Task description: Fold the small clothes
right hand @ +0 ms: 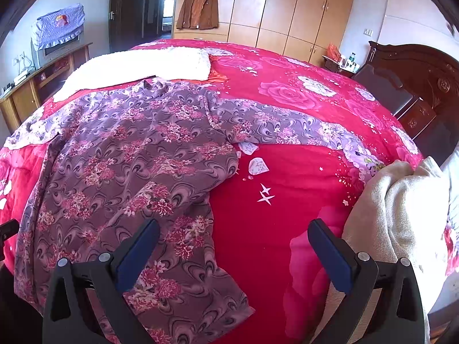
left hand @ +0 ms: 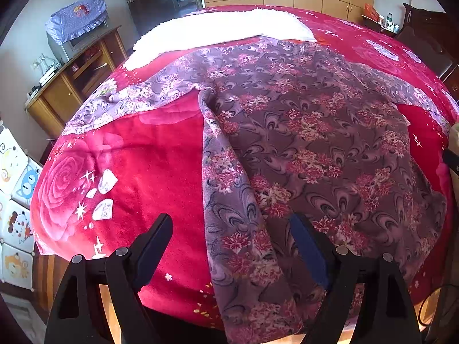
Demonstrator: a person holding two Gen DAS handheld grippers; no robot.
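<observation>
Landmark: floral purple top (left hand: 301,143), spread flat on the red rose blanket (left hand: 149,154), collar toward the far side, hem toward the near bed edge, both sleeves out sideways.

Left of the top: left sleeve (left hand: 120,103) lies stretched across the blanket toward the wooden TV cabinet (left hand: 71,86). The top's left side edge is already flipped over a little, showing a lighter reverse strip running down to the hem. Left gripper (left hand: 229,246) hovers over that strip near the hem, jaws spread wide, nothing between the pads, angled down at the cloth.

Behind the top: white fleece cloth (left hand: 218,28) lies just past the collar.

Right of the top: right sleeve (right hand: 301,126) reaches out toward a cream towel (right hand: 401,215) bunched at the bed's right edge. Right gripper (right hand: 233,246) hangs above the top's right hem edge and bare blanket, jaws fully apart, empty.

Step in hand, judged: first fold not started; likely a sleeve or side panel goes inward. To do well: each gripper should pinch only the garment layer, not the plush blanket beneath; take sleeve cuff or side seam, lift low, lay across the body so the edge lands straight; flatten the rolled left strip first. Risk: blanket pile snagging, towel getting dragged.
</observation>
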